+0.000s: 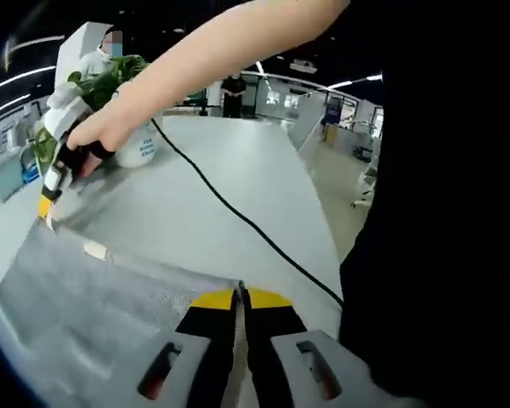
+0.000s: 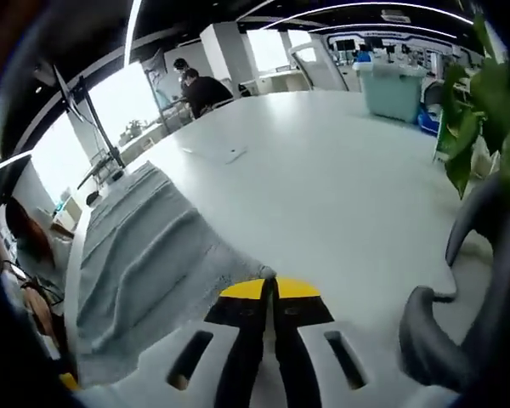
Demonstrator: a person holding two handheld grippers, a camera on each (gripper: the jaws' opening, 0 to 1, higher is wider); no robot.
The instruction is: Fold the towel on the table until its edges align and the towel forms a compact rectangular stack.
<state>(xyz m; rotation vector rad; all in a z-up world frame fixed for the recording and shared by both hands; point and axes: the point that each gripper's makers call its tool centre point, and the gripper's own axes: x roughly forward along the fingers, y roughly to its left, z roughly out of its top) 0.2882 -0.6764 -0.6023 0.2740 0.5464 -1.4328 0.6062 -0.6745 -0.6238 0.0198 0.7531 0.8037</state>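
Yellow tips of my left gripper [image 1: 240, 299] are pinched tight on one towel [image 1: 85, 306] corner; my right gripper [image 2: 270, 289] is pinched tight on another corner, and I see it far off in the left gripper view too; the grey towel lies flat on the white table [image 2: 323, 170] between them; I think I am starting a fold; next I should lift both corners together and carry them across to the far edge.
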